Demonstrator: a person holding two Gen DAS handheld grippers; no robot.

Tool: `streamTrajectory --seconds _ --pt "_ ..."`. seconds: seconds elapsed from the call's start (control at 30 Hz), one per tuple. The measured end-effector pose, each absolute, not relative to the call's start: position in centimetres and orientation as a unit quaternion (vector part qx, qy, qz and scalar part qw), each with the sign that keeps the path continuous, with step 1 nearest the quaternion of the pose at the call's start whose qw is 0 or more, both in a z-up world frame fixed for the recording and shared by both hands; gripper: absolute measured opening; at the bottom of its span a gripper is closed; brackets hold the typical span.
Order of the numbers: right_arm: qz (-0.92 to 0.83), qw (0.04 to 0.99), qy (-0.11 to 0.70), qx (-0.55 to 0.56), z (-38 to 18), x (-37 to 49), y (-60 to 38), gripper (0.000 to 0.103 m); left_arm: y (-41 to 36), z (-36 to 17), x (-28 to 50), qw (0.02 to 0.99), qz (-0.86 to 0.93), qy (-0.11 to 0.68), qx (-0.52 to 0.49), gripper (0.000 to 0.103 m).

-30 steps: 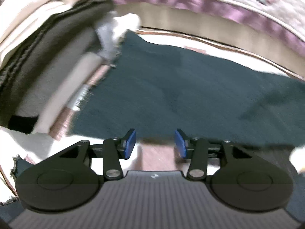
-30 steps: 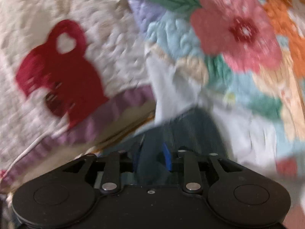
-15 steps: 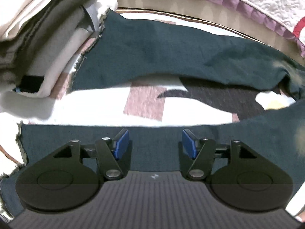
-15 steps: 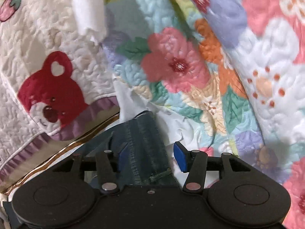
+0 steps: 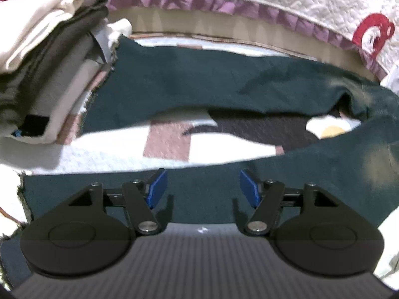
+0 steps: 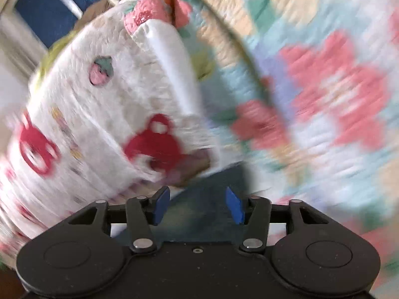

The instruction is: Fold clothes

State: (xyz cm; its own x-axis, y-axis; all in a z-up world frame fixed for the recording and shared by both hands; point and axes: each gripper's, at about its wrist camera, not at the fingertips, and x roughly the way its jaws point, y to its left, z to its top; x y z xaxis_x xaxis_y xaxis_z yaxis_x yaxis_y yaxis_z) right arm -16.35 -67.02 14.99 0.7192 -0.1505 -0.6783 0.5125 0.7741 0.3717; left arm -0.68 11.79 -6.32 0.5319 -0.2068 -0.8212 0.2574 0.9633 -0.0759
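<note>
The dark teal jeans (image 5: 199, 84) are spread on a patterned mat (image 5: 119, 149), seen from the left wrist camera. One leg runs across the far side of the mat, the other (image 5: 204, 194) lies near and directly below the left claw (image 5: 202, 186); the two join at the right, with a strip of bare mat between them. The left claw's jaws have just been opening and stand well apart, the blue pads (image 5: 157, 186) clear of the cloth, with nothing gripped. To the left of the jeans, just beside the far leg's frayed hem, a stack of folded clothes (image 5: 47, 57) in cream, dark grey and pale grey is piled. Behind the mat, a white quilt with a purple border (image 5: 274, 7) and red figures is draped.

In the right wrist view, which is heavily blurred, the right claw (image 6: 198, 206) is held above a fold of dark denim (image 6: 212, 199). Its jaws have just been closing yet stand apart, and the pads are not seen pressing on the denim. Beyond it a floral quilt (image 6: 324, 87) and the white quilt are seen. No containers are visible.
</note>
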Motion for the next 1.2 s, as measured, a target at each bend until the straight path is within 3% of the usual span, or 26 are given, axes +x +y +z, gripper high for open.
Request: streamTrajectory --seconds 0.27,0.57,0.7,0.83,0.93,1.2 --pt "-0.173 0.905 0.329 0.206 10.0 -22.9 -65.1 0.039 10.7 -5.6 -2.3 0.876 -0.142 0.457 0.052 0.064" --pt "-0.137 0.870 0.380 0.284 -7.8 -22.5 -58.0 0.041 10.2 -6.8 -4.0 0.879 -0.136 0.449 0.084 0.064" --pt "-0.155 0.851 0.370 0.340 -12.7 -22.4 -56.0 0.041 11.5 -7.5 -3.8 0.884 -0.113 0.448 0.064 0.064" --pt "-0.165 0.839 0.326 0.403 -15.1 -24.5 -55.0 0.043 12.5 -7.8 -4.1 0.889 -0.091 0.446 0.052 0.064" --pt "-0.155 0.829 0.304 0.442 -16.4 -25.5 -54.4 0.055 12.7 -8.5 -3.9 0.884 -0.069 0.459 0.051 0.064" --pt "-0.213 0.851 0.329 0.349 -16.3 -21.5 -52.9 0.056 15.3 -9.7 -3.3 0.884 -0.047 0.465 -0.011 0.064"
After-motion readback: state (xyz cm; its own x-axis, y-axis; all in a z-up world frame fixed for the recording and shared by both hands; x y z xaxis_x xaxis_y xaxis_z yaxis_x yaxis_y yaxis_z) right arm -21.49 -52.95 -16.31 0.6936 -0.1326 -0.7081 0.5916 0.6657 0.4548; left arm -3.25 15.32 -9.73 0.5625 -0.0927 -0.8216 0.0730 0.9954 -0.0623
